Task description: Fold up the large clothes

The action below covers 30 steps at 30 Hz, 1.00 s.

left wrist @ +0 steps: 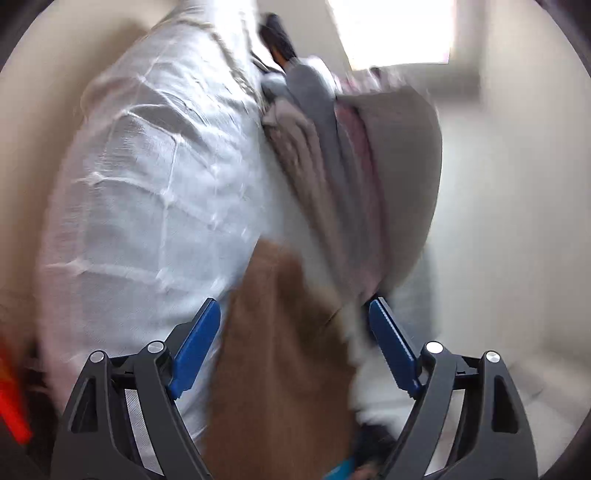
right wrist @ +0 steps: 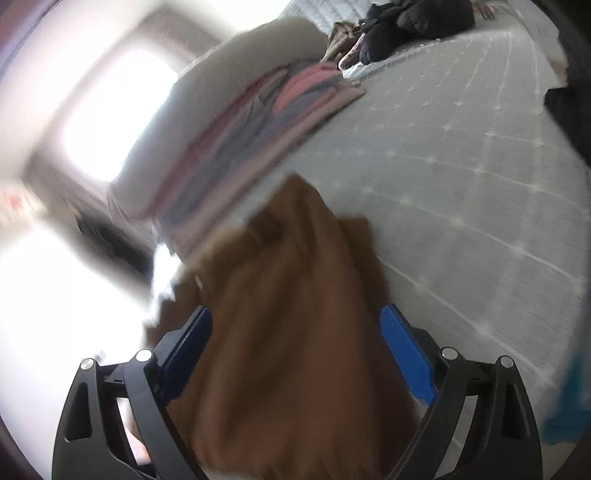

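A brown garment (left wrist: 280,354) lies on the white quilted bed (left wrist: 147,177), bunched between the fingers of both grippers. In the left wrist view my left gripper (left wrist: 293,317) is open, with the brown cloth running up between its blue pads. In the right wrist view my right gripper (right wrist: 295,325) is open too, and the brown garment (right wrist: 291,314) fills the gap between its fingers. Both views are blurred by motion, so I cannot tell whether the pads touch the cloth.
A stack of folded clothes in grey, pink and beige (left wrist: 362,177) sits on the bed just beyond the brown garment; it also shows in the right wrist view (right wrist: 236,122). A heap of dark clothes (right wrist: 413,26) lies at the far end of the bed (right wrist: 461,155). A bright window (left wrist: 391,29) is behind.
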Tool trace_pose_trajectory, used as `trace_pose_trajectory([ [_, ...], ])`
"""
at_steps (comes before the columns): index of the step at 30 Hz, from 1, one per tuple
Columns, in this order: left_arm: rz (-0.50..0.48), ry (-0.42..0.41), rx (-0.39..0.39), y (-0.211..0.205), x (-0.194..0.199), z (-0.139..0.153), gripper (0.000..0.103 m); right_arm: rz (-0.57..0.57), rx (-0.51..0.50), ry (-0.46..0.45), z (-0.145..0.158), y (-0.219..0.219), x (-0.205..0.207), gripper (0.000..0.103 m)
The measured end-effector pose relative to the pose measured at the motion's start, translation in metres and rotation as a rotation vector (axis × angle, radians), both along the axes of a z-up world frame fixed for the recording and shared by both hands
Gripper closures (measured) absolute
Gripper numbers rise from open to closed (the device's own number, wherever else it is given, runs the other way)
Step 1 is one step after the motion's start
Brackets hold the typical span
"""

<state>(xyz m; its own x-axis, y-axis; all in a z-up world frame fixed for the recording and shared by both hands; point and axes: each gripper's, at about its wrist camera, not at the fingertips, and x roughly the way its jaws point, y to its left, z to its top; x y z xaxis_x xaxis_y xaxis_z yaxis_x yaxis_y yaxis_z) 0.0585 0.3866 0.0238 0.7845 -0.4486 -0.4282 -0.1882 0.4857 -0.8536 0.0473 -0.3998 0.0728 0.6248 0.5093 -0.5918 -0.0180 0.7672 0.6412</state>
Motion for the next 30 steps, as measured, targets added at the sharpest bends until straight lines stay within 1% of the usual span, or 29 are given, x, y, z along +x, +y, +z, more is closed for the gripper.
trace_pose_trajectory([
  [1,-0.03,0.018,0.071,-0.007,-0.002,0.001,0.025,0.013,-0.023,0.007,-0.002,0.0,-0.012,0.014],
  [2,-0.094,0.042,0.159,-0.023,-0.011,0.004,0.025,0.032,-0.043,0.022,-0.008,-0.002,-0.026,0.014],
  [3,-0.164,0.063,0.228,-0.037,-0.021,0.003,0.025,0.042,-0.046,0.036,-0.015,-0.001,-0.03,0.014],
  [4,-0.22,0.075,0.279,-0.044,-0.029,0.002,0.025,0.045,-0.047,0.048,-0.021,-0.003,-0.031,0.014],
  [5,-0.259,0.086,0.31,-0.044,-0.042,-0.002,0.025,0.049,-0.048,0.061,-0.024,-0.01,-0.041,0.014],
  [6,-0.307,0.11,0.351,-0.054,-0.054,-0.007,0.025,0.056,-0.049,0.069,-0.027,-0.016,-0.049,0.014],
  [7,-0.336,0.125,0.362,-0.059,-0.065,-0.014,0.025,0.057,-0.05,0.073,-0.03,-0.018,-0.049,0.014],
  [9,-0.393,0.156,0.328,-0.067,-0.079,-0.03,0.025,0.047,-0.054,0.086,-0.036,-0.023,-0.053,0.014],
  [10,-0.411,0.166,0.331,-0.07,-0.085,-0.032,0.025,0.045,-0.062,0.08,-0.037,-0.022,-0.051,0.014],
  [12,-0.458,0.132,0.361,-0.083,-0.093,-0.028,0.024,0.05,-0.073,0.065,-0.039,-0.019,-0.052,0.014],
  [13,-0.482,0.146,0.397,-0.093,-0.097,-0.029,0.024,0.059,-0.084,0.063,-0.039,-0.014,-0.05,0.014],
  [14,-0.492,0.167,0.447,-0.102,-0.101,-0.032,0.024,0.071,-0.101,0.061,-0.04,-0.006,-0.049,0.014],
  [16,-0.505,0.194,0.557,-0.118,-0.104,-0.035,0.025,0.135,-0.172,0.038,-0.04,0.014,-0.049,0.014],
  [17,-0.501,0.212,0.642,-0.127,-0.104,-0.036,0.026,0.143,-0.22,0.045,-0.041,0.023,-0.048,0.023],
  [18,-0.491,0.211,0.732,-0.134,-0.104,-0.037,0.028,0.141,-0.277,0.061,-0.042,0.031,-0.047,0.035],
  [19,-0.485,0.208,0.767,-0.136,-0.101,-0.036,0.031,0.117,-0.3,0.076,-0.043,0.032,-0.045,0.037],
  [20,-0.478,0.207,0.783,-0.136,-0.098,-0.034,0.037,0.096,-0.29,0.087,-0.044,0.029,-0.042,0.045],
  [21,-0.46,0.21,0.793,-0.133,-0.094,-0.031,0.04,0.059,-0.268,0.104,-0.044,0.023,-0.037,0.051],
  [23,-0.415,0.198,0.836,-0.132,-0.082,-0.019,0.045,0.006,-0.249,0.12,-0.043,0.011,-0.028,0.053],
  [24,-0.404,0.195,0.875,-0.135,-0.077,-0.014,0.046,0.002,-0.267,0.133,-0.043,0.009,-0.024,0.053],
  [25,-0.392,0.183,0.952,-0.143,-0.077,-0.006,0.046,0.001,-0.3,0.156,-0.044,0.01,-0.017,0.053],
  [26,-0.387,0.179,1.002,-0.148,-0.077,-0.002,0.046,0.004,-0.306,0.177,-0.047,0.01,-0.012,0.053],
  [27,-0.387,0.192,1.013,-0.148,-0.079,-0.001,0.046,0.008,-0.312,0.196,-0.05,0.011,-0.009,0.052],
  [28,-0.389,0.207,0.994,-0.144,-0.079,-0.001,0.046,0.008,-0.33,0.202,-0.05,0.012,-0.008,0.052],
  [30,-0.416,0.255,0.89,-0.129,-0.091,-0.013,0.045,-0.006,-0.327,0.208,-0.05,0.01,-0.009,0.046],
])
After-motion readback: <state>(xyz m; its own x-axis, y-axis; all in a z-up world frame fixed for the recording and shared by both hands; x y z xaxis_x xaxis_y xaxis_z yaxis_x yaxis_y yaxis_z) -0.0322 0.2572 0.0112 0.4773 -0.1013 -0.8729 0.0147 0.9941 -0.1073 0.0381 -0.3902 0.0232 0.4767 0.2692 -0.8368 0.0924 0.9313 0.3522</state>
